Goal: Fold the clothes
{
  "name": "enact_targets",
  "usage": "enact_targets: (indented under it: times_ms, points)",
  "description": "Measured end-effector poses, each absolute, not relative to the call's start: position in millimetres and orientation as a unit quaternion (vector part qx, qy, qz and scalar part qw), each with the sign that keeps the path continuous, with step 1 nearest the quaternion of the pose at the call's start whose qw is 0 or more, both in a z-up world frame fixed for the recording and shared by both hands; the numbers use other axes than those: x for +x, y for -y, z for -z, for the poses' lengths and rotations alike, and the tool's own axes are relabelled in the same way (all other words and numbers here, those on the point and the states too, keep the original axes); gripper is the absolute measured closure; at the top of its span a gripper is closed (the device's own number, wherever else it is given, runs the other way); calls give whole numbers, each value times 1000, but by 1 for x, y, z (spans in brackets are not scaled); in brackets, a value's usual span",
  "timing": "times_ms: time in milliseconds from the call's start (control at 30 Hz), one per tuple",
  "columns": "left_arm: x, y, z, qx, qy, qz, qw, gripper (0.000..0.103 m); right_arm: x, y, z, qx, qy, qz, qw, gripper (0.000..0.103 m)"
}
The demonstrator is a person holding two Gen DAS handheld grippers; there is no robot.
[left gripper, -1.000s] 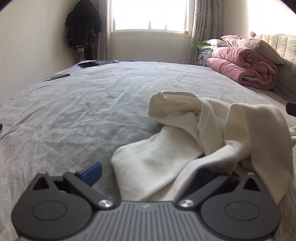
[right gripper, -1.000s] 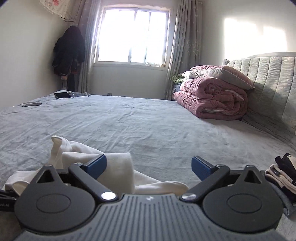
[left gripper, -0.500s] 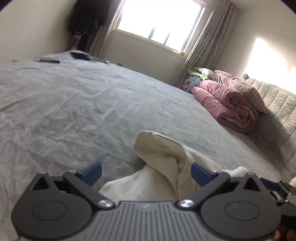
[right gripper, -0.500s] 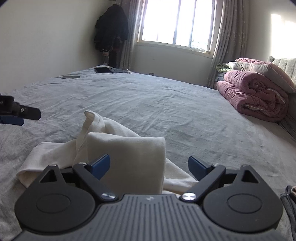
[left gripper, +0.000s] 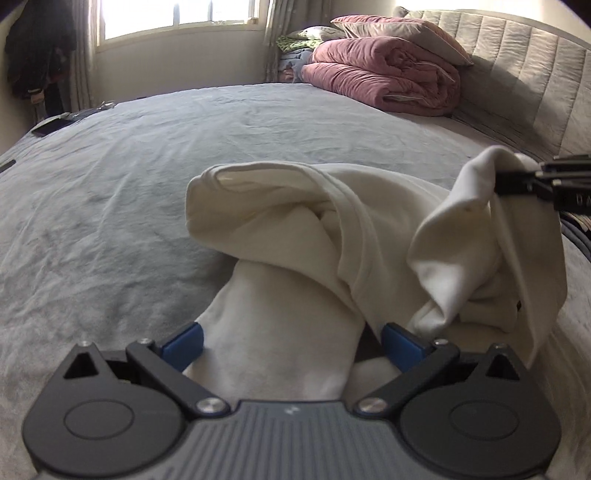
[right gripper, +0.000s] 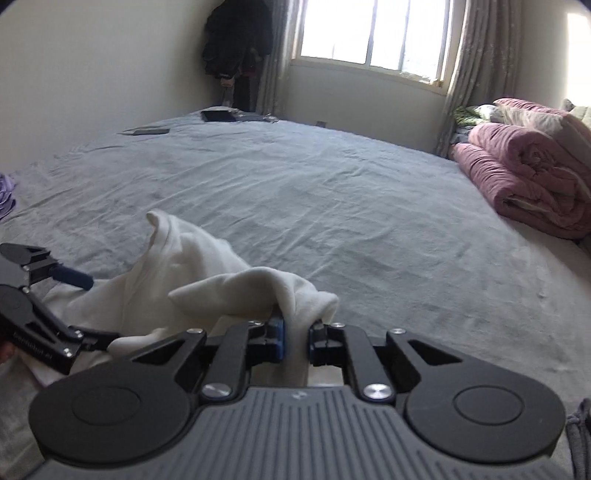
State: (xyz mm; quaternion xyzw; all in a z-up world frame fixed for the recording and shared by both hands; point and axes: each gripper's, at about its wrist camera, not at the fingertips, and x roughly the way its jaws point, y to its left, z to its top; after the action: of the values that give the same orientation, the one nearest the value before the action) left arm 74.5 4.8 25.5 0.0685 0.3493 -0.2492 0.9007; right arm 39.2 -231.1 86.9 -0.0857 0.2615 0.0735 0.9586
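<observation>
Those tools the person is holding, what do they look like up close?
Both look alike. The left tool and the right tool each have a ribbed grey body, two round black discs, black linkage bars with silver screws, and two fingers tipped with blue pads. Faint lettering, too blurred to read, marks the side of the left tool.

one cream-white garment (left gripper: 295, 236) lies crumpled on one grey bed (right gripper: 332, 192). two tongs are in view: the left tongs (left gripper: 291, 341) and the right tongs (right gripper: 296, 338). one rolled pink quilt (left gripper: 384, 79) with one pillow (left gripper: 399, 31) on top. two flat dark things (right gripper: 218, 115) near the far edge. one window (right gripper: 373, 33). one bunch of dark clothes hanging (right gripper: 236, 37) in the corner. one purple cloth (right gripper: 6, 192) at the left edge.
</observation>
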Motion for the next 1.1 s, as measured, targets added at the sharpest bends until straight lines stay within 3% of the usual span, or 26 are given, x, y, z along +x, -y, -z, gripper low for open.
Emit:
enact_targets:
  times_ms: [267, 467, 533, 633, 967, 1100]
  points:
    - [64, 7, -24, 125, -330, 231, 907, 1, 25, 279, -109, -101, -179, 110, 973, 93]
    - [65, 7, -25, 127, -321, 209, 915, 46, 17, 299, -112, -83, -161, 159, 971, 93]
    - [62, 3, -32, 118, -305, 203, 923, 72, 16, 298, -111, -88, -155, 164, 970, 93]
    - [60, -9, -44, 82, -287, 198, 934, 87, 14, 297, -112, -100, -136, 178, 969, 93]
    - [36, -93, -103, -149, -154, 323, 922, 91, -2, 319, -127, -73, -65, 238, 966, 93]
    - [34, -105, -106, -160, -154, 354, 908, 86, -10, 330, -134, -52, -45, 256, 964, 93]
